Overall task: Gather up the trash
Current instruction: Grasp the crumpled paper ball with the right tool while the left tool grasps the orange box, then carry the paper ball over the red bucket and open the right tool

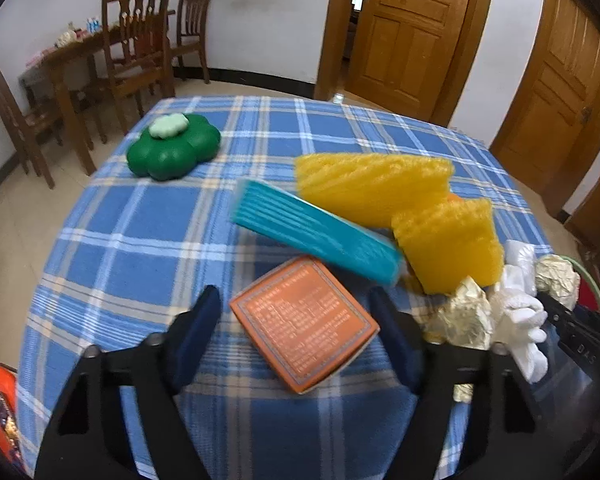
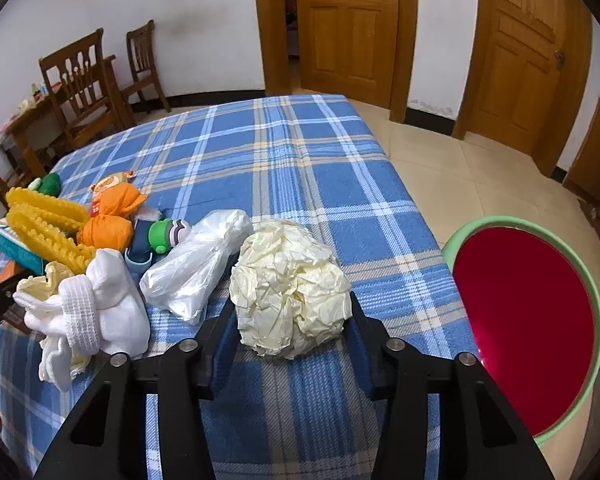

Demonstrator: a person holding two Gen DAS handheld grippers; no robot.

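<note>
My left gripper (image 1: 296, 312) is open, its fingers on either side of an orange box (image 1: 304, 322) lying on the blue plaid tablecloth (image 1: 140, 248). Behind the box lie a teal box (image 1: 316, 230) and two yellow foam nets (image 1: 374, 188). My right gripper (image 2: 290, 318) is around a crumpled cream paper ball (image 2: 290, 286), fingers touching its sides. A red bin with a green rim (image 2: 528, 320) stands on the floor to the right of the table. A clear plastic bag (image 2: 198, 262) and white cloths (image 2: 96, 304) lie left of the ball.
A green flower-shaped box (image 1: 174, 146) sits at the table's far left. Gold foil wads (image 1: 466, 316) and white cloth (image 1: 520, 312) lie right of the orange box. Orange wrappers (image 2: 110, 216) and a green-capped item (image 2: 162, 234) lie among the pile. Wooden chairs (image 1: 138, 46) and doors (image 2: 348, 24) stand behind.
</note>
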